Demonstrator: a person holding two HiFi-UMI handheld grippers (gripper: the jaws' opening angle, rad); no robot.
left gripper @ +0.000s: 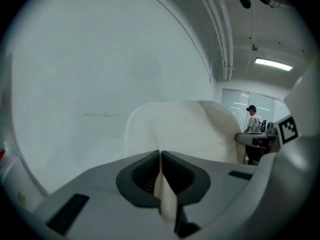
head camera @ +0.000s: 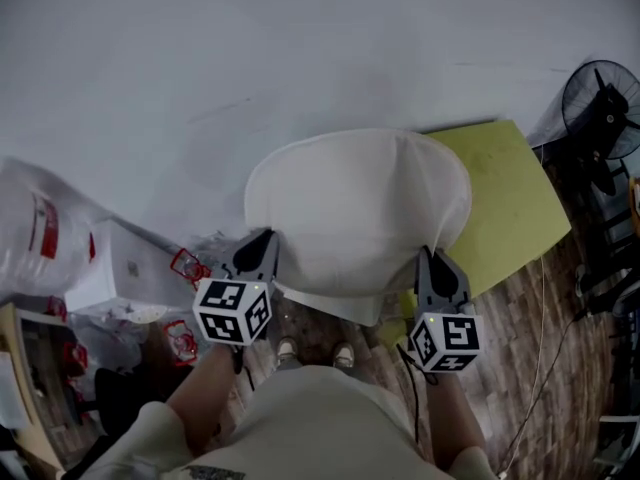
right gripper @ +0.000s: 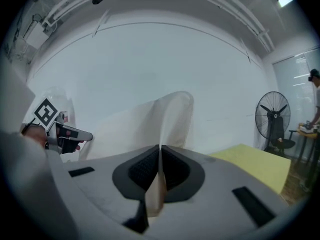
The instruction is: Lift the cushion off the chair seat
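Nearest, at 6 o'clock in the head view, the person's pale top fills the lower edge, and a pair of shoes [head camera: 287, 349] stands on the wooden floor [head camera: 520, 368] just beyond it. Both forearms reach forward from there. The left tongs [head camera: 260, 244] are clamped on the cushion [head camera: 355, 213] at its 8 o'clock edge. The left gripper view shows the dark pads [left gripper: 145, 173] pressed together with a thin fold of cream fabric between them. The right tongs [head camera: 433, 264] bite the 4 o'clock edge in the same way, jaws closed on a pinched fold of the cover. The cushion, white and rounded, hangs between the two pairs of tongs, held up in the air above the floor, with its far side sagging away from the person. A flat yellow-green panel [head camera: 515, 203] lies on the floor at 2 o'clock from the cushion. A black standing fan [head camera: 603, 116] is farther out the same way. At 9 o'clock sit a white box [head camera: 125, 268] and clear plastic bags [head camera: 35, 233]. Farthest, a plain white wall [head camera: 250, 58] fills the background.
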